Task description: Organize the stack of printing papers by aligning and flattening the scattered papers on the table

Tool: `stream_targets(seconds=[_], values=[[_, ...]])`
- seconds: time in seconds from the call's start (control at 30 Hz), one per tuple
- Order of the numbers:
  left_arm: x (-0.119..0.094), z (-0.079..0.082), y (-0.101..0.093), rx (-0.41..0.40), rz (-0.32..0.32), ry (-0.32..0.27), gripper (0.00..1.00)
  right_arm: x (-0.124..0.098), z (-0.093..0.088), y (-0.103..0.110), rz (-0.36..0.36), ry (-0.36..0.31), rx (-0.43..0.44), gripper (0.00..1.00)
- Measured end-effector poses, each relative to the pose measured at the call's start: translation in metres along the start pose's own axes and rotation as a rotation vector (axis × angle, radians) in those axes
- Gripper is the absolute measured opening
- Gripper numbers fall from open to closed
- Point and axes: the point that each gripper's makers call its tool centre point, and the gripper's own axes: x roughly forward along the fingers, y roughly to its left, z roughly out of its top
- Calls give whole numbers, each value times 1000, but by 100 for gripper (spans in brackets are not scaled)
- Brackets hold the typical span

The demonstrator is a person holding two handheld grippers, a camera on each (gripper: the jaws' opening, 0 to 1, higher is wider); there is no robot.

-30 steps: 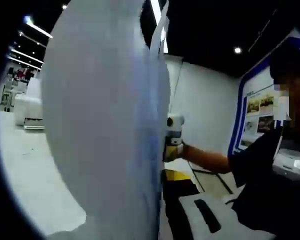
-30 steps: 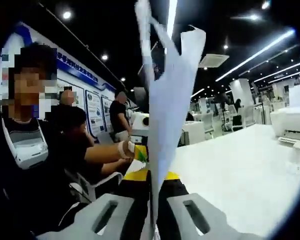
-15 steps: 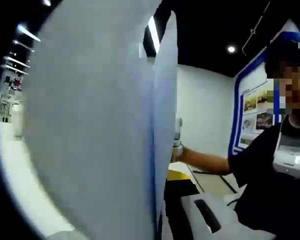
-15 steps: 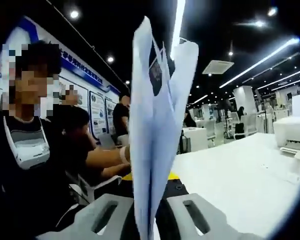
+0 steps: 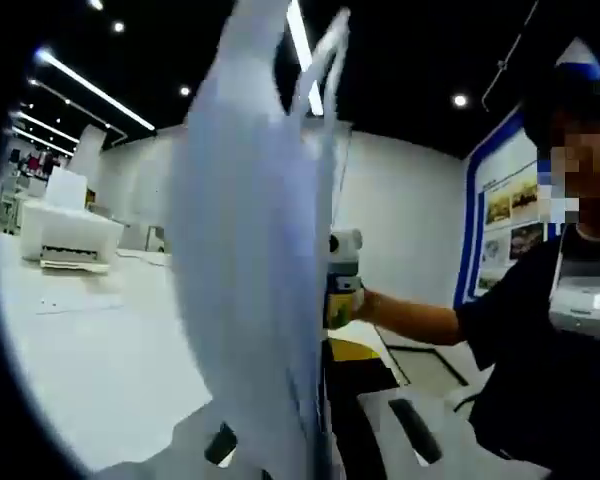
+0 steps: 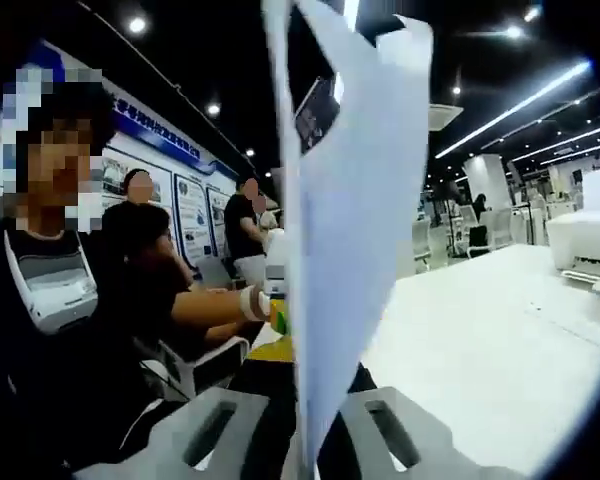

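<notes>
Papers (image 5: 255, 300) stand upright on edge above the white table (image 5: 90, 350), pinched between the jaws of the left tool (image 5: 315, 450) and, at the other end, the right tool (image 6: 305, 445), which clamps the same sheets (image 6: 350, 230) (blurred, tops fanning apart). A printer (image 5: 65, 230) sits farther back.
</notes>
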Motion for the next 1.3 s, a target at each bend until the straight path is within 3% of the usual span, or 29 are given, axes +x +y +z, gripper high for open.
stream_targets(seconds=[0.03,0.1,0.2,0.27,0.47,0.53,0.6,0.7,0.77,0.9,0.93,0.97,1.0,1.03,1.07,1.13,1.17,1.3], values=[[0,2,-1,4,-2,-6,10,-1,1,1,0,5,2,0],[-3,12,-4,-11,-4,-37,21,-9,5,5,-4,103,77,0],[-10,23,-2,-15,8,-58,29,-20,3,11,-6,247,17,0],[-15,29,-2,-14,13,-69,34,-21,-3,26,3,338,13,0],[-27,41,-20,1,-23,-91,45,-47,-8,28,-20,596,24,0],[-28,40,-25,18,-32,-69,45,-52,-8,32,-27,692,52,0],[-28,34,-30,8,-48,-33,45,-52,-9,37,-25,785,-1,0],[-26,27,-35,58,-51,23,45,-57,-12,41,-31,946,8,0],[-23,28,-38,76,-54,27,45,-59,-17,41,-28,1033,-3,0],[-13,20,-39,111,-52,66,44,-52,-21,32,-59,1121,-65,0],[-10,18,-38,110,-51,76,42,-51,-26,34,-52,1168,-66,0],[-7,13,-35,115,-44,100,37,-48,-27,31,-68,1181,-79,0],[-8,4,-28,165,-25,159,31,-45,-29,30,-68,1191,-89,0],[-7,0,-25,227,-24,177,25,-49,-33,29,-60,1234,-104,0],[-8,-1,-25,247,-36,172,17,-49,-35,25,-78,1236,-123,0],[-9,-1,-29,166,-70,149,6,-52,-39,19,-80,1249,-153,0],[-10,0,-30,132,-75,131,6,-50,-38,13,-93,1225,-176,0],[-11,0,-26,144,-54,82,6,-53,-37,3,-123,1184,-180,0]])
